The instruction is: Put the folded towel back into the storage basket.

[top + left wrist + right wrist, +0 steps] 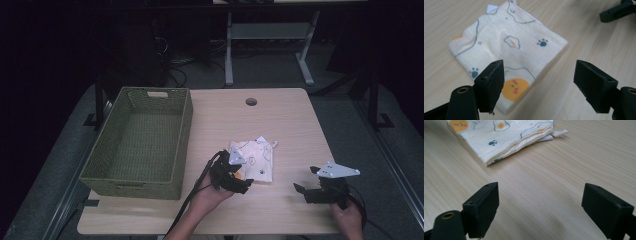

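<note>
Two grippers, both mine, jaws spread wide, gripping nothing. Left gripper (239,179): poised over the near corner of the folded cloth (255,160), one jaw above the fabric, the other over bare table (290,120), likely set to pinch that edge. Right gripper (306,180): beside the cloth, apart. Woven basket (142,137): left, presumably the destination.
</note>
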Demonstrator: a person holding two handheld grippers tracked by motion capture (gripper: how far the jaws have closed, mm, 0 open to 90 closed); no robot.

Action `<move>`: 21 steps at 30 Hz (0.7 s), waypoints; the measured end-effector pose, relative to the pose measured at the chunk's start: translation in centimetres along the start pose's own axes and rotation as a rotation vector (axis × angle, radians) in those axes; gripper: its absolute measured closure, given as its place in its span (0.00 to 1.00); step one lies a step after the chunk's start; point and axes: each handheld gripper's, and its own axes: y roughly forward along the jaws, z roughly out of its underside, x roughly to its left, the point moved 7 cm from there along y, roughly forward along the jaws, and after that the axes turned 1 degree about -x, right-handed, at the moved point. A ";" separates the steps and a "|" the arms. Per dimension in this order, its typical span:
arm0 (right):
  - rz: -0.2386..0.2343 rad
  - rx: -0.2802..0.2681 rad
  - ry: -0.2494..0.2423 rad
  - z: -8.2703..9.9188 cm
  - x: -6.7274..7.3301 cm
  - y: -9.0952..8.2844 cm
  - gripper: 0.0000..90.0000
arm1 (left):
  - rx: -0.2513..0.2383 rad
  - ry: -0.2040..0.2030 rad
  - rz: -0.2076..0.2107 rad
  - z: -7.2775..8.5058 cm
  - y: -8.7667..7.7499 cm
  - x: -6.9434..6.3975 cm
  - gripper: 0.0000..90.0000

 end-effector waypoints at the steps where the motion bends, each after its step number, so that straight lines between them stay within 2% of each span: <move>1: -0.001 -0.001 0.001 0.0 0.0 0.0 0.15 | 0.001 -0.002 0.000 -0.3 0.2 0.1 0.28; 9: -0.007 -0.010 0.006 0.0 -0.2 -0.2 0.15 | 0.032 -0.002 -0.027 -1.8 2.3 1.2 0.28; 12: -0.006 -0.012 0.005 0.0 -0.3 -0.2 0.15 | 0.054 -0.015 -0.026 -2.2 3.4 1.7 0.30; 17: -0.008 -0.015 0.006 0.0 -0.3 -0.2 0.15 | 0.061 -0.021 -0.034 -2.8 4.3 2.2 0.30; 18: -0.008 -0.016 0.006 -0.1 -0.3 -0.2 0.15 | 0.065 -0.027 -0.033 -3.0 4.5 2.3 0.30; 20: -0.010 -0.017 0.007 -0.1 -0.3 -0.2 0.15 | 0.052 -0.076 -0.019 -3.5 5.1 2.7 0.30; 21: -0.010 -0.017 0.007 -0.1 -0.3 -0.2 0.15 | 0.052 -0.076 -0.019 -3.5 5.1 2.7 0.30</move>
